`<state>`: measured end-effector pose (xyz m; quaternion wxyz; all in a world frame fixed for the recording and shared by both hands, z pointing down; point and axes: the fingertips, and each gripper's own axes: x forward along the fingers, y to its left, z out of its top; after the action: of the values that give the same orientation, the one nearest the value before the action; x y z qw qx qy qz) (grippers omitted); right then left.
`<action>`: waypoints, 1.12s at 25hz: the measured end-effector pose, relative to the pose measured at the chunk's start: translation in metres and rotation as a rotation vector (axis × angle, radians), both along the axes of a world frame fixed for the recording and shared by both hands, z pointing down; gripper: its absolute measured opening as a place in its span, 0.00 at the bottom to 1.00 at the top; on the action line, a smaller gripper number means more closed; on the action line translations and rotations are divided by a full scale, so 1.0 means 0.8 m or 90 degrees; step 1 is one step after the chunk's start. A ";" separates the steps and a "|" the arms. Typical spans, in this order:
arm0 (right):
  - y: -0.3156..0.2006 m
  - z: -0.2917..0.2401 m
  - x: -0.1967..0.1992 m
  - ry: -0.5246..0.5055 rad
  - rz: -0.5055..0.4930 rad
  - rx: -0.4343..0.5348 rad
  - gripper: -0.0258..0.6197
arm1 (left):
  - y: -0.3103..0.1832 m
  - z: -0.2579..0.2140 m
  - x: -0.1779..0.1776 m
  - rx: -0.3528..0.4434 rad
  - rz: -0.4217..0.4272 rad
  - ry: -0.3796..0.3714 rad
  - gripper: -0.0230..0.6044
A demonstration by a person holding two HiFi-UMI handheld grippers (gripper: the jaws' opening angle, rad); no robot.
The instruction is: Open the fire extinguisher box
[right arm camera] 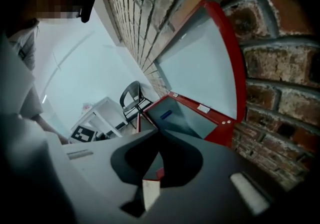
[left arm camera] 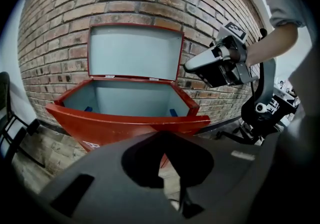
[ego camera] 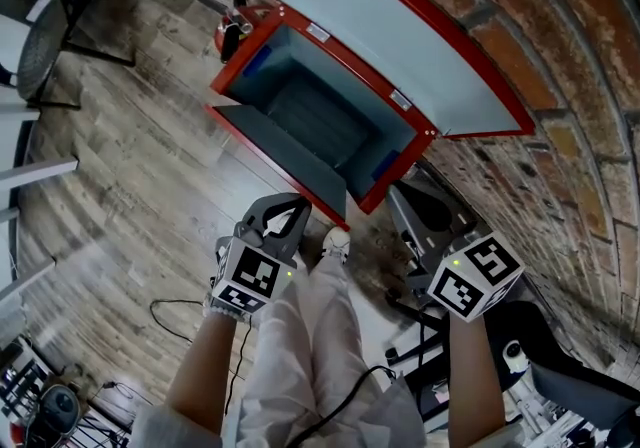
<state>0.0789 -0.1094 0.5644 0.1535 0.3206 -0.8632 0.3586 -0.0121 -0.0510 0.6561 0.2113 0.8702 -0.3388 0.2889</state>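
The red fire extinguisher box (ego camera: 348,64) stands on the floor against the brick wall. Its lid (ego camera: 400,26) is raised against the bricks, its front panel (ego camera: 290,156) leans outward, and the pale blue-grey inside looks empty. My left gripper (ego camera: 288,208) hovers just short of the front panel, jaws together, holding nothing. My right gripper (ego camera: 400,198) hangs by the box's near right corner, shut and empty. The left gripper view shows the open box (left arm camera: 125,125), the lid (left arm camera: 135,50) and the right gripper (left arm camera: 188,67) beyond my own jaws (left arm camera: 165,135). The right gripper view shows the box (right arm camera: 200,113) and lid (right arm camera: 200,63) past closed jaws (right arm camera: 159,135).
A red extinguisher (ego camera: 233,28) stands beside the box's far end. A black chair (ego camera: 40,31) is at the far left and dark equipment (ego camera: 560,376) at the right. Cables (ego camera: 170,311) lie on the wooden floor. The person's white-trousered leg (ego camera: 310,346) and shoe (ego camera: 337,244) are between the grippers.
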 end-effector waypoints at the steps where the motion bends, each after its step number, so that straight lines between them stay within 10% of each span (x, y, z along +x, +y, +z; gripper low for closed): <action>1: 0.005 0.005 -0.006 0.007 -0.011 -0.004 0.05 | 0.001 0.000 -0.001 0.000 0.001 0.001 0.03; 28: 0.154 0.108 -0.122 0.054 -0.299 -0.175 0.21 | 0.067 0.028 -0.039 -0.027 0.009 -0.012 0.03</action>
<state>-0.0189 0.0135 0.6509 0.3108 0.1023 -0.8497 0.4134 -0.0429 0.0030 0.6787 0.2248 0.8650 -0.3285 0.3056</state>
